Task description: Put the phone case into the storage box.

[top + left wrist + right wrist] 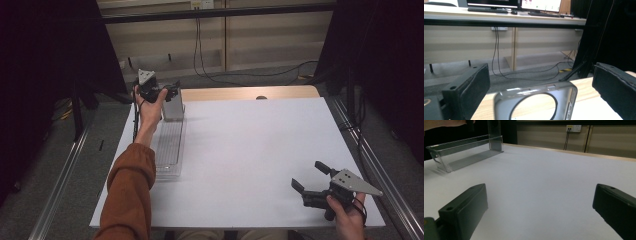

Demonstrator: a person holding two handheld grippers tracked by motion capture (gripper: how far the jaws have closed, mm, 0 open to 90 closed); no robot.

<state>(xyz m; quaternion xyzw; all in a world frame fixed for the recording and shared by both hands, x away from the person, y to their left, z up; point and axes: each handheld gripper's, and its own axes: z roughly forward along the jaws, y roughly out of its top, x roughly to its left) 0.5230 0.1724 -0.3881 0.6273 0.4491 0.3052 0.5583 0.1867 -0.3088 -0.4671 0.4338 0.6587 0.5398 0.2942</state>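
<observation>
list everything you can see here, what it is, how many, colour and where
clear tray: 1, see-through plastic, left side of the table, long side running away from the person
grey piece with round opening: 1, grey, standing at the tray's far end, between the left jaws
table: 1, white top with a wood strip along the far edge
cables: several, black, on the floor and wall beyond the table
left hand-held gripper: 1, black, far left of the table, open
right hand-held gripper: 1, black, near right corner, open
sleeve: 1, rust orange, left forearm
</observation>
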